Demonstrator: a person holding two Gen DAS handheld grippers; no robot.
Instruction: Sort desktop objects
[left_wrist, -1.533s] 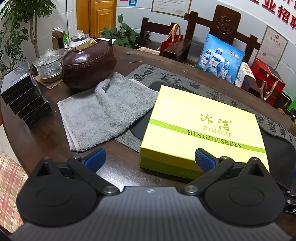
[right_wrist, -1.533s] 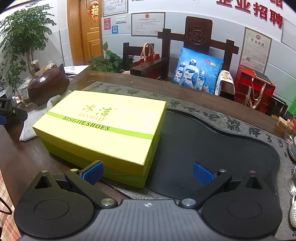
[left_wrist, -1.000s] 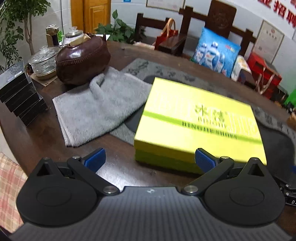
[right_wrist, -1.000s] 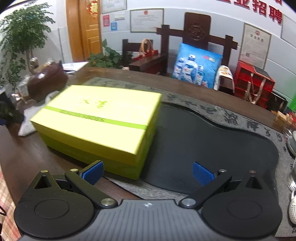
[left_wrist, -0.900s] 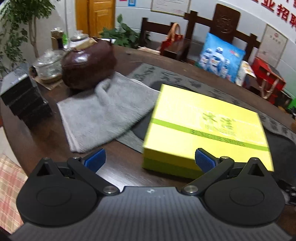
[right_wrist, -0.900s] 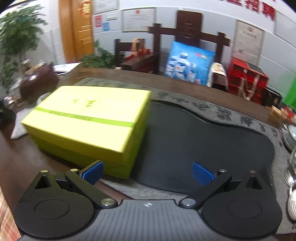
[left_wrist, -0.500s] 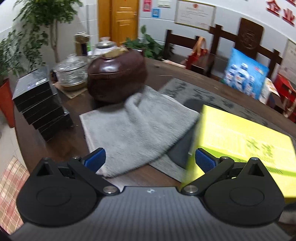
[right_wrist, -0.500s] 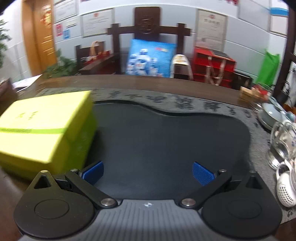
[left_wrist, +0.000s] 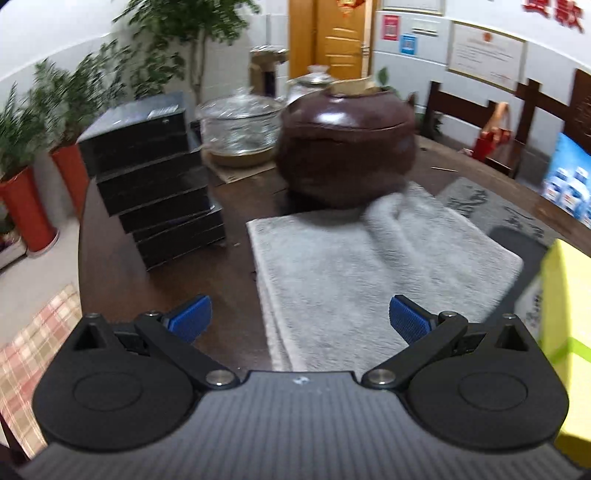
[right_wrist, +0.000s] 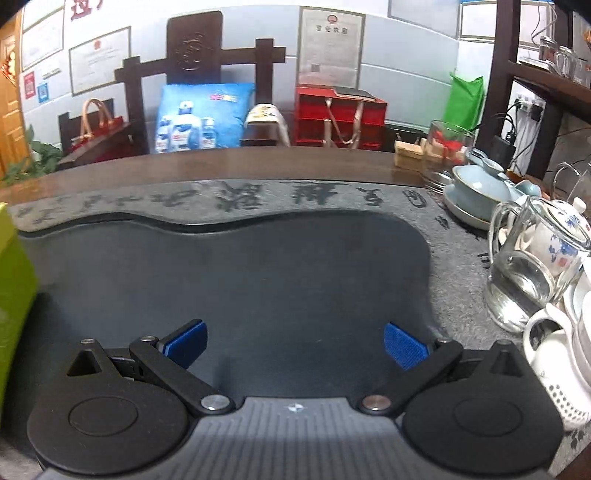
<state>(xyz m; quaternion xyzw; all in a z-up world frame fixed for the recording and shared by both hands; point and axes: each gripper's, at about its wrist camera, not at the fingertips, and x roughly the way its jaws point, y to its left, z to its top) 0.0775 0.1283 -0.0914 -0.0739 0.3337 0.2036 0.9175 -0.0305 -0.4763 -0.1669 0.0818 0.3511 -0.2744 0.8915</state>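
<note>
A grey towel (left_wrist: 369, 266) lies flat on the dark wooden table, straight ahead of my open, empty left gripper (left_wrist: 300, 319). A brown round pot (left_wrist: 345, 147) stands behind the towel. The yellow-green shoe box (left_wrist: 565, 325) is at the right edge of the left wrist view and shows as a green sliver at the left edge of the right wrist view (right_wrist: 13, 295). My right gripper (right_wrist: 293, 343) is open and empty above the dark tea tray (right_wrist: 240, 266).
A stack of black boxes (left_wrist: 147, 177) and a glass lidded bowl (left_wrist: 240, 125) stand left of the pot. Right of the tray are a glass pitcher (right_wrist: 524, 266), white teapots (right_wrist: 557, 365) and a pale blue lidded cup (right_wrist: 480, 188). Chairs stand behind the table.
My left gripper has swung left, from the shoe box to the towel and pot. My right gripper has swung right, off the box and over the tea tray. Both stayed open.
</note>
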